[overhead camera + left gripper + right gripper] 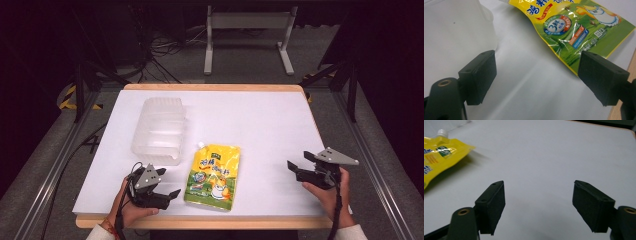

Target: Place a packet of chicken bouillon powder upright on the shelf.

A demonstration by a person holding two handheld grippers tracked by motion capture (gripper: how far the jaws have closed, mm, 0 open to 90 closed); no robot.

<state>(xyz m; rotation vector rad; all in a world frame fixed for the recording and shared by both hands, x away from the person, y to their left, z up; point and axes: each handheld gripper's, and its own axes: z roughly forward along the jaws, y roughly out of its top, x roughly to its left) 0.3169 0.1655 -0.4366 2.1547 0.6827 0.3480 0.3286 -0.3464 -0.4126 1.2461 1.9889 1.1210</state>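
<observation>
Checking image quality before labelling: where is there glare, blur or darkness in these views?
High view: surroundings dark, white table brightly lit. Left gripper view: glare streaks on the yellow pouch, clear container washed out. Right gripper view: pouch soft and out of focus at the edge, tool dim.

Table was brightly lit from overhead, surroundings dark. High view was soft and low-res. Yellow pouch film showed glare streaks in the left gripper view. Both gripper views had a bluish cast, blurred near jaws, soft shadows under the pouch; far edges hazy.
</observation>
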